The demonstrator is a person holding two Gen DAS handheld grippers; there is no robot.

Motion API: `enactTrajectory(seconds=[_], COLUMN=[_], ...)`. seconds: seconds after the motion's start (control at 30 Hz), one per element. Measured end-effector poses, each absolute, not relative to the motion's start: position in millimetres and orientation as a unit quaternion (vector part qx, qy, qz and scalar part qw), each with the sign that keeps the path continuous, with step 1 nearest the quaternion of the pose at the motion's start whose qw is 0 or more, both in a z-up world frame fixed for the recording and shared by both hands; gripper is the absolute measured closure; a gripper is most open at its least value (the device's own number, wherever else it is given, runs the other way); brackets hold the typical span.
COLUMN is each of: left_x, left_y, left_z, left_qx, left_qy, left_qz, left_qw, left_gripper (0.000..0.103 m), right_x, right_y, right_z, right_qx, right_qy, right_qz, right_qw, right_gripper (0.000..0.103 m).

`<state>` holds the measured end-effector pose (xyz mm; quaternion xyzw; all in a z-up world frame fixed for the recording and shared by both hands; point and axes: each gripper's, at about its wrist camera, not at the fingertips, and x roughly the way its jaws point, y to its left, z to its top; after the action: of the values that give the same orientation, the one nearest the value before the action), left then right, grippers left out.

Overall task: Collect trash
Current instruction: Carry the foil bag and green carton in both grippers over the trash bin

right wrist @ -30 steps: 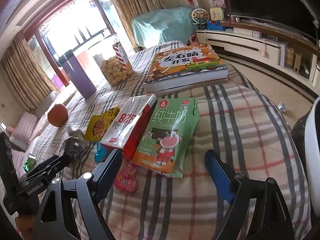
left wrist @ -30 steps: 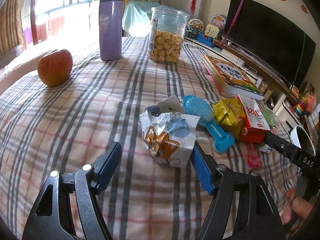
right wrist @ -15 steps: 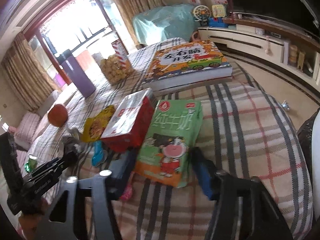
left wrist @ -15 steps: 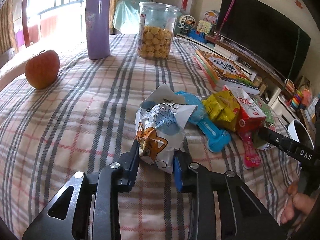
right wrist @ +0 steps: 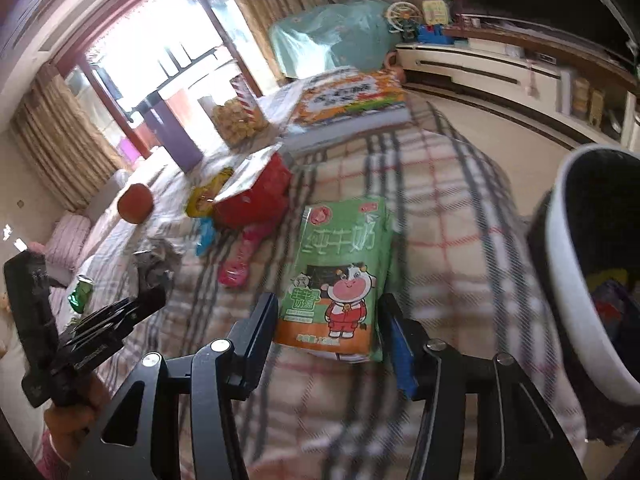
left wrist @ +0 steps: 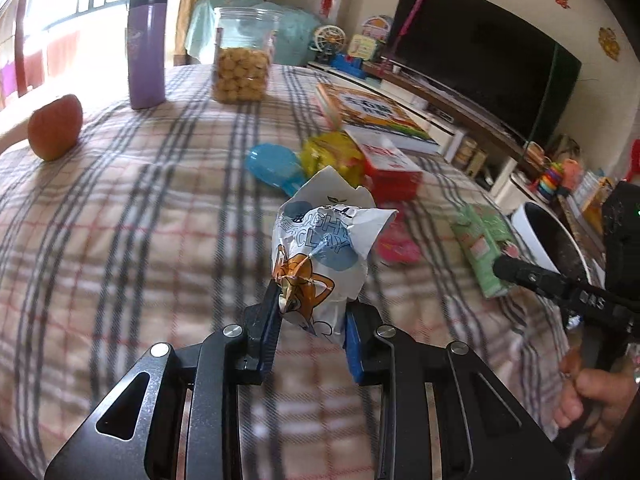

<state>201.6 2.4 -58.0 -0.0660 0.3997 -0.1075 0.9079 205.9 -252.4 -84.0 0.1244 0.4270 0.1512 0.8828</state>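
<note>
My left gripper (left wrist: 312, 320) is shut on a crumpled white wrapper with a cartoon cat (left wrist: 320, 256) and holds it above the plaid tablecloth (left wrist: 120, 220). My right gripper (right wrist: 328, 332) is shut on a green milk-powder packet (right wrist: 340, 276), lifted off the table; the packet also shows in the left wrist view (left wrist: 482, 248). A white trash bin with a dark liner (right wrist: 592, 280) stands at the right, close to the packet; its rim also shows in the left wrist view (left wrist: 532, 236).
On the table lie a red box (left wrist: 390, 160), a yellow wrapper (left wrist: 332, 156), a blue toy (left wrist: 272, 164), a pink wrapper (left wrist: 398, 244), a book (left wrist: 368, 112), a cookie jar (left wrist: 242, 60), a purple flask (left wrist: 147, 46) and an apple (left wrist: 54, 126).
Both grippers closed, the left on the white wrapper and the right on the green packet, then lifted them. Both have swung right toward the bin.
</note>
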Motion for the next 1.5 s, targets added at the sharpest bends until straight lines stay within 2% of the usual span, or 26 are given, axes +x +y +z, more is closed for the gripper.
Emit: enactTrajectory(seconds=[0.1, 0.17, 0.23, 0.3, 0.33, 0.37, 0.4, 0.97, 1.5], left_x=[195.1, 191.1, 187.7, 185.0, 183.0, 181.1, 179.3, 169.2, 167.7], left_y=[-5.5, -7.9, -10.9, -13.3, -15.7, -17.2, -20.7, -112.2, -190.4], left_z=[-57.4, -56.3, -54.5, -52.5, -51.2, -50.6, -49.3, -35.1, -27.8], left_qx=[-0.064, -0.061, -0.059, -0.058, -0.056, -0.055, -0.053, -0.024, 0.016], left_qy=[0.402, 0.401, 0.401, 0.401, 0.4, 0.399, 0.398, 0.39, 0.388], left_qz=[-0.114, -0.115, -0.117, -0.119, -0.121, -0.122, -0.125, -0.22, -0.282], left_qw=[0.906, 0.907, 0.907, 0.907, 0.907, 0.907, 0.907, 0.894, 0.878], left_gripper=[0.077, 0.077, 0.077, 0.077, 0.077, 0.077, 0.077, 0.077, 0.077], right_x=[212.0, 219.0, 227.0, 231.8, 232.6, 231.4, 229.3, 162.4, 128.8], right_y=[-255.3, -252.5, -244.9, -239.1, -239.1, -240.0, -242.1, -334.2, -407.8], right_z=[-84.5, -84.5, -85.9, -90.4, -93.0, -94.2, -94.6, -60.0, -49.4], right_qx=[0.133, 0.134, 0.123, 0.11, 0.109, 0.11, 0.111, 0.173, 0.206], right_qy=[0.428, 0.424, 0.423, 0.426, 0.429, 0.429, 0.427, 0.377, 0.358], right_qz=[0.138, 0.13, 0.127, 0.125, 0.126, 0.126, 0.126, 0.099, 0.048], right_qw=[0.883, 0.886, 0.889, 0.889, 0.888, 0.888, 0.889, 0.904, 0.91], right_gripper=[0.043, 0.034, 0.034, 0.037, 0.041, 0.052, 0.053, 0.053, 0.053])
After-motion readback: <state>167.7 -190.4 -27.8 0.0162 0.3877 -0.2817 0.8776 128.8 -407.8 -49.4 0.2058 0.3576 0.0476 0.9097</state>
